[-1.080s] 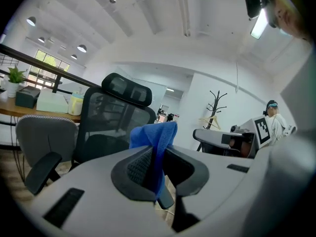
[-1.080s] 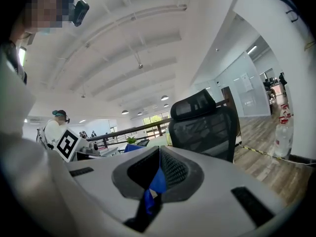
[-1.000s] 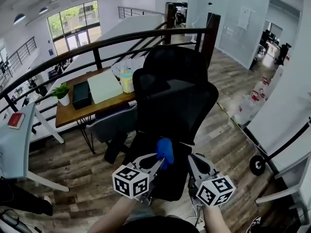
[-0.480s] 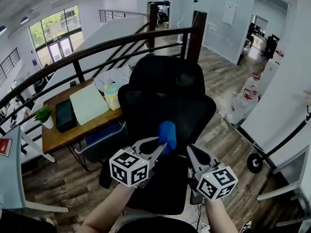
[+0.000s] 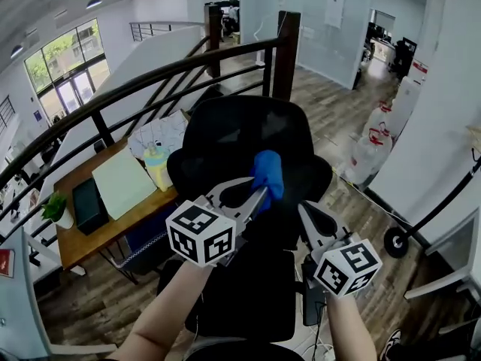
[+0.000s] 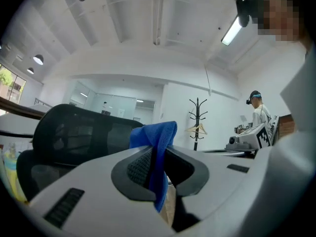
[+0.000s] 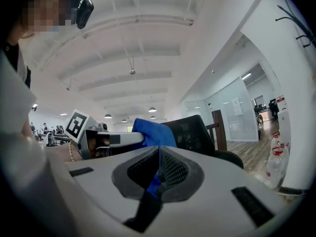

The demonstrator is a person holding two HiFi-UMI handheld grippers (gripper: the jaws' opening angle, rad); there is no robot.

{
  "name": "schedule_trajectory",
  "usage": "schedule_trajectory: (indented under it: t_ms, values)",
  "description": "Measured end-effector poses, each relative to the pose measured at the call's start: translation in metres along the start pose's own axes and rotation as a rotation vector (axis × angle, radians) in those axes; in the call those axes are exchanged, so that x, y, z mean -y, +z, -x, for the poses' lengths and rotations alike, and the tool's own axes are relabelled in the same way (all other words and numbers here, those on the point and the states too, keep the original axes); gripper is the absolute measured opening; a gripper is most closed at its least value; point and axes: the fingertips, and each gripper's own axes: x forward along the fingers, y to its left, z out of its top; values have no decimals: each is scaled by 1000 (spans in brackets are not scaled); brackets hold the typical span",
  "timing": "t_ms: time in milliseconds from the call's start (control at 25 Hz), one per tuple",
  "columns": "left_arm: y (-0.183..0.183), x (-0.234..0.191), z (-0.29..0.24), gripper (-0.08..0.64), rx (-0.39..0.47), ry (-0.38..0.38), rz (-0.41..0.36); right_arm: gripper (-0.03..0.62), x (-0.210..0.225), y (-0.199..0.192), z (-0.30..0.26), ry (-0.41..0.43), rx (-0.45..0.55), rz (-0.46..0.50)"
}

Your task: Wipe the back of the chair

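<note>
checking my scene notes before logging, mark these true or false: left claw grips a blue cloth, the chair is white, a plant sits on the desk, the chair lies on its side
1. The left claw grips a blue cloth: true.
2. The chair is white: false, it is black.
3. A plant sits on the desk: true.
4. The chair lies on its side: false, it stands upright.
</note>
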Motion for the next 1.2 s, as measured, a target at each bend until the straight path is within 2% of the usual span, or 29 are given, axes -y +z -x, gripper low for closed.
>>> schedule_trajectory:
  t_ms: [160, 240, 440, 600, 880, 1200]
  values:
    - [24, -4, -26, 58, 18, -71, -64, 29, 10, -3, -9, -37, 2, -1]
    - [32, -6, -36, 58, 27, -101, -71, 29, 15, -5, -14, -57, 5, -12]
    - [49, -9, -59, 58, 79, -165, 13, 29, 29, 5, -22, -113, 34, -47]
    - [57, -11, -78, 58, 96, -219, 18, 29, 31, 16, -32, -123, 52, -35]
    - [40, -25, -96, 58, 24, -198, 62, 29, 32, 12, -35, -128, 37, -53]
    - [36, -35, -93, 58, 10, -153, 75, 29, 32, -3, -42, -110, 18, -88]
